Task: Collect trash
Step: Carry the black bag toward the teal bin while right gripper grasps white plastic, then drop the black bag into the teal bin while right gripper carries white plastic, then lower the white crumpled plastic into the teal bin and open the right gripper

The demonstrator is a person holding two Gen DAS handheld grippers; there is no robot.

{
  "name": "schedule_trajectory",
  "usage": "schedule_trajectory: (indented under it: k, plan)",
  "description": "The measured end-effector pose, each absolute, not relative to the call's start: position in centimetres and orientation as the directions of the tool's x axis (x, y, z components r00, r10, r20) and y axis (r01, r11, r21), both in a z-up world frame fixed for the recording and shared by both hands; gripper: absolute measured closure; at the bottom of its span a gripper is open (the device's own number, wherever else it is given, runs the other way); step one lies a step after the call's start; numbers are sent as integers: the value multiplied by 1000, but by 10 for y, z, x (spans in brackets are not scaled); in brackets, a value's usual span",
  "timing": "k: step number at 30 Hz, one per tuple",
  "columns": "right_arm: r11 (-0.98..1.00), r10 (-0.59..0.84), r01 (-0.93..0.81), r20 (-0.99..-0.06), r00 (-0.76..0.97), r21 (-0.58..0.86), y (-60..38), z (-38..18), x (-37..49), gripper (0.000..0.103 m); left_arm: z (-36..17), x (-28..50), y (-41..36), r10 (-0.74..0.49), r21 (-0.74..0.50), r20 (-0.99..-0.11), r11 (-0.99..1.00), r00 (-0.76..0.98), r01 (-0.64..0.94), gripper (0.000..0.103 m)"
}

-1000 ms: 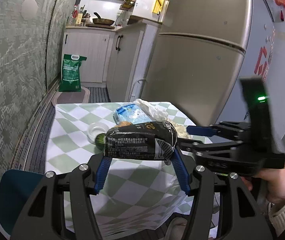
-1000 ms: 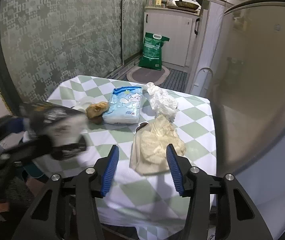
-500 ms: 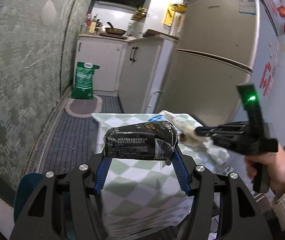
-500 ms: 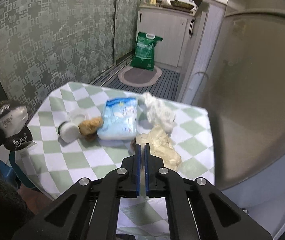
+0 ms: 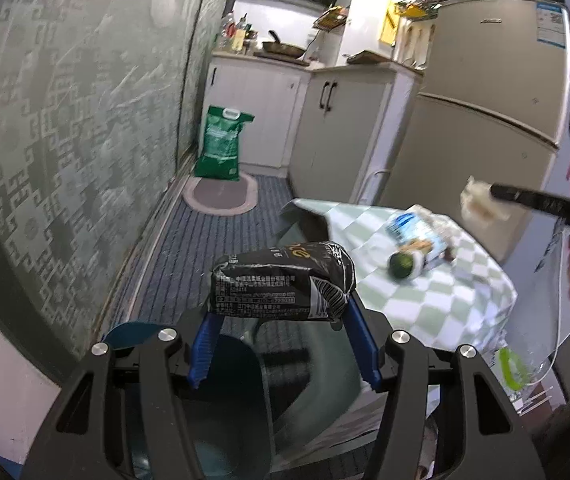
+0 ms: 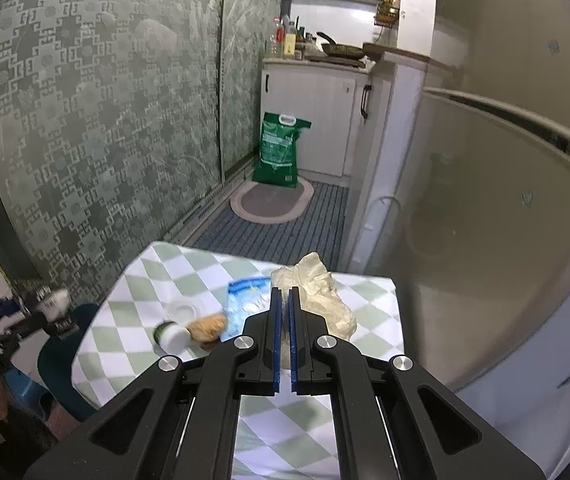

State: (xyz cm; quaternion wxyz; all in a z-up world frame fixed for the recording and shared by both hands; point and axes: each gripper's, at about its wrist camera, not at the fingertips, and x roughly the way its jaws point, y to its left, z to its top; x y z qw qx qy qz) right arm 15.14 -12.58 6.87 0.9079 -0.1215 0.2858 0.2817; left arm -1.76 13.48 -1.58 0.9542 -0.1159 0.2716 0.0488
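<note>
Carrying the black wrapped pack (image 5: 283,280) clenched in left tongs (image 5: 281,312), w/ right tongs (image 6: 284,312) pinching the cream crumpled paper (image 6: 317,292); keep both squeezed until above the bin.

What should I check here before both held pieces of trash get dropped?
1. Left gripper holds the black printed plastic packet between its fingers: ok.
2. Right gripper shut on the crumpled cream plastic bag, lifted above the table in the left wrist view: ok.
3. Packet is clear of the green-and-white checkered tablecloth: ok.
4. Bin under the packet: cannot tell; only a teal chair shows.
5. Blue-and-white pouch and green-capped white jar remain uncollected: not ok.
</note>
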Motion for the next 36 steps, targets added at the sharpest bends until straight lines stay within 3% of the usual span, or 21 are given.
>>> schedule_trajectory:
  k: [11, 18, 24, 27, 36]
  plan:
    - [696, 607, -718, -544, 579, 13, -68, 91, 121, 100, -53, -24, 169, 74, -179, -629, 955, 774, -237, 42]
    - [558, 691, -828, -582, 430, 50, -6, 78, 90, 100, -85, -26, 185, 77, -164, -715, 948, 695, -273, 42]
    - [462, 711, -885, -621, 330, 59, 43, 63, 65, 100, -103, -30, 197, 71, -149, -769, 947, 636, -285, 40]
    - [433, 703, -899, -647, 295, 60, 62, 52, 56, 100, -114, -30, 204, 71, -134, -801, 946, 595, -294, 28]
    - [400, 659, -914, -715, 235, 69, 100, 19, 43, 100, -118, -48, 225, 93, -116, -808, 943, 582, -312, 30]
